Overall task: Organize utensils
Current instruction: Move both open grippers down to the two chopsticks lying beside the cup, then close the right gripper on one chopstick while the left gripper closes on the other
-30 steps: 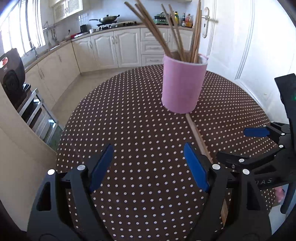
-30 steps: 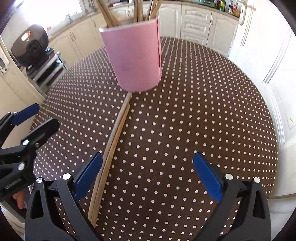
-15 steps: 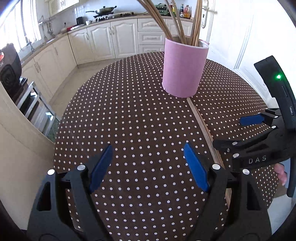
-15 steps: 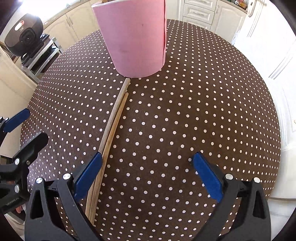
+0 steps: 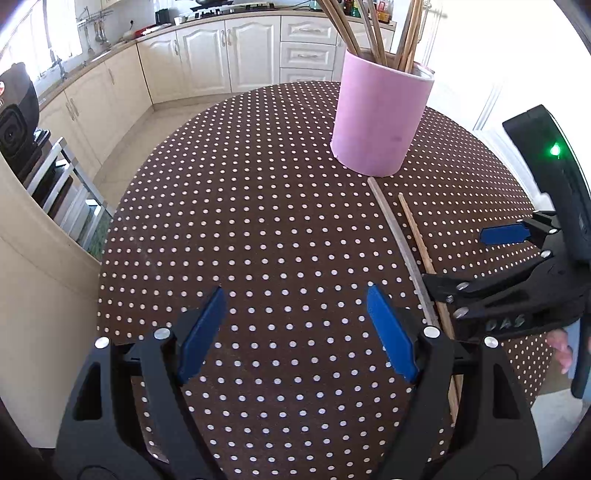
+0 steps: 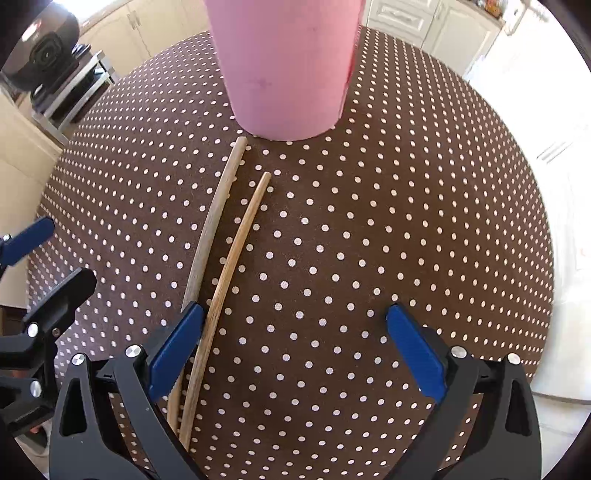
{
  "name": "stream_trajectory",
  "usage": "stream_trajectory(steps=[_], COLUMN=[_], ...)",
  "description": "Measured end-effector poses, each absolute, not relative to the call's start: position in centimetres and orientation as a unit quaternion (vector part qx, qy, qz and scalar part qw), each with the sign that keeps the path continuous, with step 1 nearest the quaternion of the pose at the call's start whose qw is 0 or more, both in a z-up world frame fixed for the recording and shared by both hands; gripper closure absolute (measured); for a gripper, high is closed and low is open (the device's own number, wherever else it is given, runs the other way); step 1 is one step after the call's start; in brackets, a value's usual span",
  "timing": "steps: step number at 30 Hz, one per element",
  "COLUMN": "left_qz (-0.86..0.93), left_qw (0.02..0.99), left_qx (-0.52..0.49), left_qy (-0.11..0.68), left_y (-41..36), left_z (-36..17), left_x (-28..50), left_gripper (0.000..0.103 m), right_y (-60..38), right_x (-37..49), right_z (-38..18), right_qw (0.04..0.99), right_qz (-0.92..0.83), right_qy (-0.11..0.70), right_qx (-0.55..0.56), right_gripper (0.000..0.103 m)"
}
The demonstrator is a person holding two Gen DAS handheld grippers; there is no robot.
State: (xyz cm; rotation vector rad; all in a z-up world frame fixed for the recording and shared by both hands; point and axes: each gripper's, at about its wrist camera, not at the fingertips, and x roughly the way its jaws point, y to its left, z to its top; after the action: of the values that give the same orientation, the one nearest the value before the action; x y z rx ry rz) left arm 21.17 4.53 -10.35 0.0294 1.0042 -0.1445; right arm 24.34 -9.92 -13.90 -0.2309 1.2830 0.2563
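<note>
- Brown polka-dot cloth covers the round counter (image 5: pixel 258 221), which carries a pink cylindrical holder (image 5: pixel 380 122) standing upright with several wooden chopsticks (image 5: pixel 369 29) leaning inside it.
- Two loose chopsticks lie side by side on the cloth: a pale grey chopstick (image 6: pixel 214 225) whose far tip ends just short of the holder's base, and a tan chopstick (image 6: pixel 236 251) just to its right, tip a little farther from the holder.
- Left tongs (image 5: pixel 295 332) hover over bare cloth with the blue pads wide apart, nothing between them.
- Right tongs (image 6: pixel 295 354) are also spread wide; the left pad (image 6: pixel 177 347) sits over the near part of the grey chopstick, and the tan one runs just inside that pad.
- Cream kitchen cabinets (image 5: pixel 207 55) stand behind.
</note>
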Motion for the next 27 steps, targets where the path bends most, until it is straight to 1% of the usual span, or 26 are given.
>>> stream_trajectory(steps=[3,5,6,8,9,11,12,14,18,19,22,27], left_qz=[-0.069,-0.068,-0.070,-0.074,-0.076,-0.080,-0.083,-0.091,-0.091,-0.092,-0.097,-0.103], left_qw=[0.872,0.869,0.867,0.863,0.862,0.861,0.861,0.860,0.855,0.853,0.848,0.835], left_qx=[0.014,0.010,0.006,-0.004,-0.009,-0.013,-0.014,-0.011,-0.006,-0.008,-0.012,-0.023], left_qy=[0.485,0.491,0.493,0.499,0.501,0.501,0.502,0.502,0.511,0.513,0.520,0.540], left_y=[4.4,4.4,4.4,4.5,4.5,4.4,4.2,3.7,2.5,2.3,1.7,0.5], left_z=[-10.6,-10.7,-10.8,-10.8,-10.8,-10.8,-10.8,-10.8,-10.9,-10.9,-11.1,-11.8], left_x=[21.4,21.5,21.6,21.7,21.8,21.9,22.0,22.1,22.5,22.6,23.0,24.1], left_gripper=[0.025,0.025,0.025,0.025,0.025,0.025,0.025,0.025,0.025,0.025,0.025,0.025], right_y=[-9.3,-9.3,-9.1,-9.1,-9.2,-9.1,-8.9,-8.4,-7.7,-7.6,-8.3,-10.3], right_x=[24.5,24.4,24.2,23.8,23.6,23.2,23.0,22.4,22.2,22.2,22.3,21.7], right_z=[-14.0,-13.8,-13.7,-13.7,-13.7,-13.7,-13.6,-13.7,-13.9,-13.9,-13.9,-13.4], right_qw=[0.786,0.788,0.789,0.790,0.791,0.793,0.795,0.796,0.798,0.798,0.798,0.794], right_qz=[0.128,0.130,0.134,0.142,0.145,0.147,0.150,0.160,0.172,0.177,0.192,0.215], right_qy=[0.594,0.591,0.588,0.583,0.582,0.578,0.574,0.567,0.563,0.560,0.554,0.545], right_qx=[-0.111,-0.113,-0.116,-0.124,-0.125,-0.123,-0.125,-0.135,-0.133,-0.133,-0.138,-0.162], right_gripper=[0.012,0.021,0.024,0.033,0.035,0.052,0.055,0.065,0.078,0.087,0.088,0.098])
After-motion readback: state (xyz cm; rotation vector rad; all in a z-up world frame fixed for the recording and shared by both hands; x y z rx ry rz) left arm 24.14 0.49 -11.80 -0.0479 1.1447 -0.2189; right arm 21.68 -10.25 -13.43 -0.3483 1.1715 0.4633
